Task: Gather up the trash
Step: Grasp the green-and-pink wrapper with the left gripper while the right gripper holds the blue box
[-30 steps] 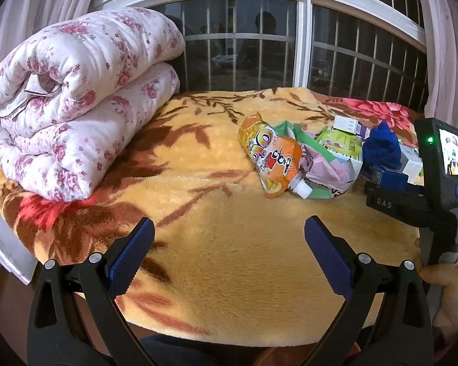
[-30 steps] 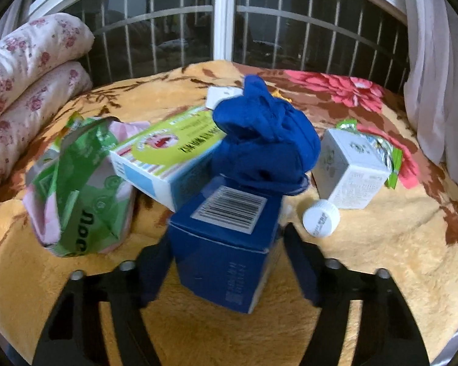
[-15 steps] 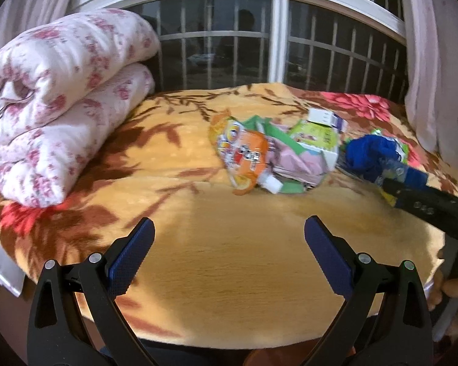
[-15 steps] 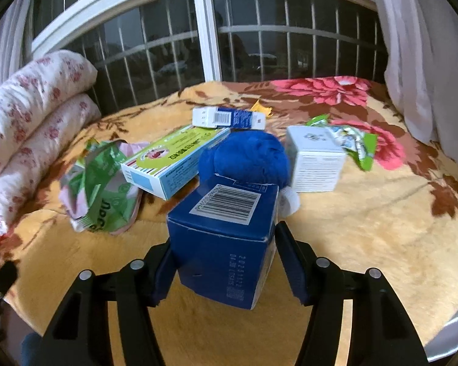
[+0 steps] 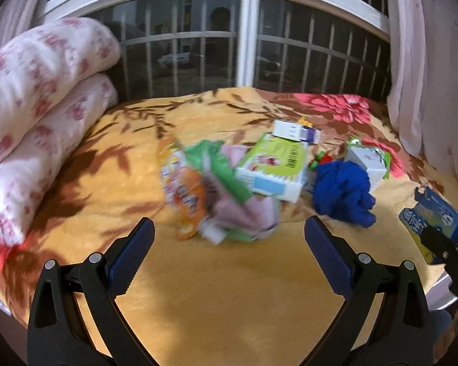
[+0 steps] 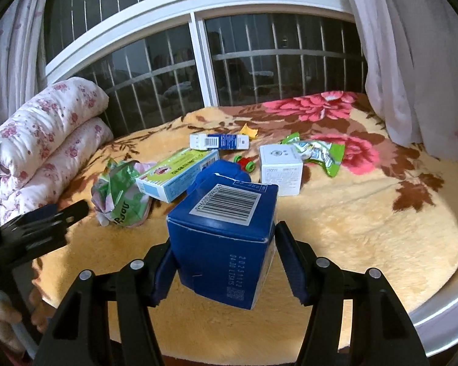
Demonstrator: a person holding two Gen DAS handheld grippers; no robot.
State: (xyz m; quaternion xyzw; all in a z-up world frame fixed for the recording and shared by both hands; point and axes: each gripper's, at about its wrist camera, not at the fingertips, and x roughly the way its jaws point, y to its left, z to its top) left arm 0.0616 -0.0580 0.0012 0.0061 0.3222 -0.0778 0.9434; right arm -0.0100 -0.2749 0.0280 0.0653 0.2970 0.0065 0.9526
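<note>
We are collecting trash off a bed, one gripper in each hand. Our right gripper (image 6: pixel 223 262) is clamped on a dark blue carton (image 6: pixel 226 238) with a barcode on top, its pads pressing both side walls, and the carton hangs clear of the blanket (image 6: pixel 366 228). Our left gripper (image 5: pixel 227 253) has its fingers spread wide with nothing between them, pointing at the main heap of litter. To do this step well, we judge the grip should stay firm but not crush the thin cardboard, and the carton should travel level to wherever the trash goes; no bin shows in either view. The left gripper could meanwhile line up on the crumpled green and pink wrapper (image 6: pixel 122 195), which looks soft and easy to pinch. Still lying on the blanket are a long green box (image 6: pixel 177 177), a small white and blue box (image 6: pixel 218 141), a white cube box (image 6: pixel 281 170), a shiny green packet (image 6: pixel 320 152), a blue cloth bundle (image 5: pixel 342 192) and an orange snack pouch (image 5: pixel 183 192), blurred in the left view. The surface is a plush yellow blanket with brown leaves and pink flowers. A folded floral quilt (image 6: pixel 45 140) is stacked at the left. Behind the bed, a barred window (image 6: pixel 229 55) is dark, with pale curtains (image 6: pixel 418 61) hanging at the sides.
</note>
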